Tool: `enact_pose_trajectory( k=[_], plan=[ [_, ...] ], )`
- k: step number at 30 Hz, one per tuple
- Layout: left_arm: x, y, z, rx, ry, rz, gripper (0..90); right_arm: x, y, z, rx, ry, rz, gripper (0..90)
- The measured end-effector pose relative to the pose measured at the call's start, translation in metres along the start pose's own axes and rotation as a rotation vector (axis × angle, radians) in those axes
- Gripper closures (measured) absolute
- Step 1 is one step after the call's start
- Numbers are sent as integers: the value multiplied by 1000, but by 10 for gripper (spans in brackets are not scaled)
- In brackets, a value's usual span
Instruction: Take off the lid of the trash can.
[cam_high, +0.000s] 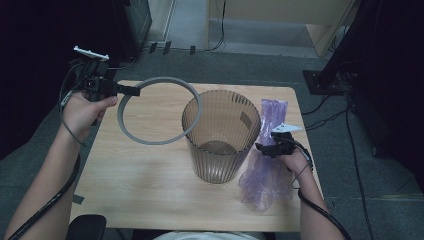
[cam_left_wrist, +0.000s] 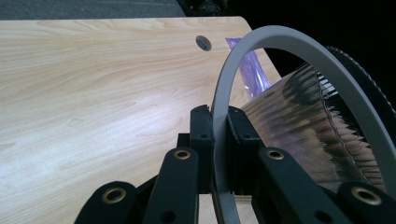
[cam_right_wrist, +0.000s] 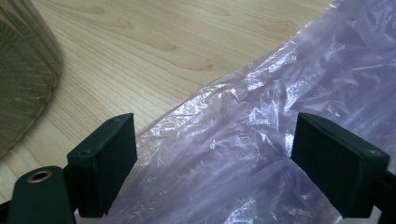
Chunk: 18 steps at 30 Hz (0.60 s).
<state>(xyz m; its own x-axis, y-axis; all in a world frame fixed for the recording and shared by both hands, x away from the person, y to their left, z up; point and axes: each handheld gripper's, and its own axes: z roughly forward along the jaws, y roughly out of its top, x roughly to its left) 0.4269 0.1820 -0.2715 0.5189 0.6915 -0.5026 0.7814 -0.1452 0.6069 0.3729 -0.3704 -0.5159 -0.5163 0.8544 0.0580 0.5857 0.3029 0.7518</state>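
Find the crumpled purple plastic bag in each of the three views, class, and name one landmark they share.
High view: the crumpled purple plastic bag lies at the table's right, beside the bin, under the right gripper.
Left gripper view: a purple strip at upper centre, behind the grey plastic ring.
Right gripper view: it spreads across the lower right, between the open jaws.
Shared landmark: the ribbed translucent brown bin.

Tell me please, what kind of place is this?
Probably a lab or workroom for recording: a wooden table on grey carpet, cables on the floor, and dark equipment cabinets around.
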Motion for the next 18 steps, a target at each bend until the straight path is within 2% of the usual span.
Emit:
enact_pose_trajectory(
  k=[8,18],
  plan=[
    [10,-6,-14,-27,6,-22,827,-1,1,-4,-13,13,0,144],
    [20,-12,-23,-37,20,-38,827,-8,2,-14,-42,-7,22,144]
  ],
)
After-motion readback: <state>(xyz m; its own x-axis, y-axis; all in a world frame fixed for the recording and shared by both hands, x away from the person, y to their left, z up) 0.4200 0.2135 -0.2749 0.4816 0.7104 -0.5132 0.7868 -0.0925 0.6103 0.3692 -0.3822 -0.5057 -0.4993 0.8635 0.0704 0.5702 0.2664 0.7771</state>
